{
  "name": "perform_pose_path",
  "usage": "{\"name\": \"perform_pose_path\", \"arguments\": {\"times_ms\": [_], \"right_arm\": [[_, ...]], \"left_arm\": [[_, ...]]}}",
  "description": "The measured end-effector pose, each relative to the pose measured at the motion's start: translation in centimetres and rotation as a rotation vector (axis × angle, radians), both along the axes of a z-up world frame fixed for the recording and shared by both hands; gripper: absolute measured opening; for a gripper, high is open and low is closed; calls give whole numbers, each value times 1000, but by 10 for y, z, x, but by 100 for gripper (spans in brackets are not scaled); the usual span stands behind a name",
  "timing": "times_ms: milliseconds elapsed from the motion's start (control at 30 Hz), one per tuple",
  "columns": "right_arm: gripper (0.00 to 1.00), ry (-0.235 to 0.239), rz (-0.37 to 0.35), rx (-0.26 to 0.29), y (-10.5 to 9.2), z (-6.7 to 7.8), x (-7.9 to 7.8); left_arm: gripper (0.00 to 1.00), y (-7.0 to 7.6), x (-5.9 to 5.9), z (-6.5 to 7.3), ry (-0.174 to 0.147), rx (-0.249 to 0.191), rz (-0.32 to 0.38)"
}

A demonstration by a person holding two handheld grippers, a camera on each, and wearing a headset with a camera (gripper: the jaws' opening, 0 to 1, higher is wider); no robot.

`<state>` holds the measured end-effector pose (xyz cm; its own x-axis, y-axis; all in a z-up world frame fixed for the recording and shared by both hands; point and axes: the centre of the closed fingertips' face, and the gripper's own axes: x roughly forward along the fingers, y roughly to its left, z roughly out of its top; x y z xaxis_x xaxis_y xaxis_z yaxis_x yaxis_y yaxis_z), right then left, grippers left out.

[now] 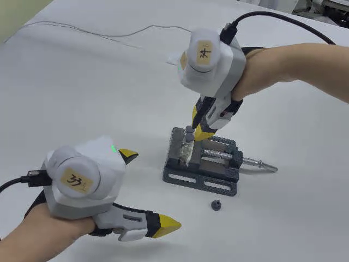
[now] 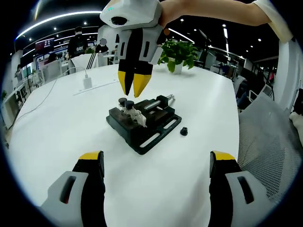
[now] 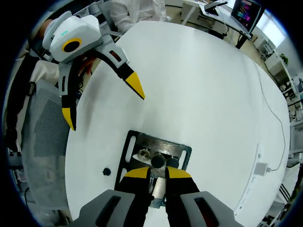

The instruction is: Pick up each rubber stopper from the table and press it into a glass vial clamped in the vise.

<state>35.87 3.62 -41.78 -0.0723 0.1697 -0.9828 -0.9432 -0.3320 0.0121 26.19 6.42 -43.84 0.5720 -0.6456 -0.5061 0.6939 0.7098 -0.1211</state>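
Hovering directly above the vise (image 1: 203, 173) and its stoppered vials (image 1: 187, 148), the right tool (image 2: 134, 89) has its jaws almost together, gripping nothing visible; the left tool (image 1: 149, 189) gapes wide, empty. One loose stopper (image 1: 216, 205) lies on the surface (image 1: 98, 98) just before the vise, probably nearer the left tool.

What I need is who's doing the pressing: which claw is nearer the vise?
Right. The right claw hangs just above the vise, tips beside a stoppered vial. The left claw is open, off to the side over the table, well apart from the vise.
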Motion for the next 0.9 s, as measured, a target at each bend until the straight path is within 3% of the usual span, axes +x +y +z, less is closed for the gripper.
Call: {"name": "perform_pose_path", "arguments": {"times_ms": [200,533,900], "right_arm": [[0,21,-17,29,4,-3,-3],[0,39,-21,28,7,-7,-12],[0,65,-35,20,9,-6,-11]], "left_arm": [[91,2,0,-1,3,4,-2],[91,3,-1,-4,18,4,-3],[90,3,1,-6,26,-2,-4]]}}
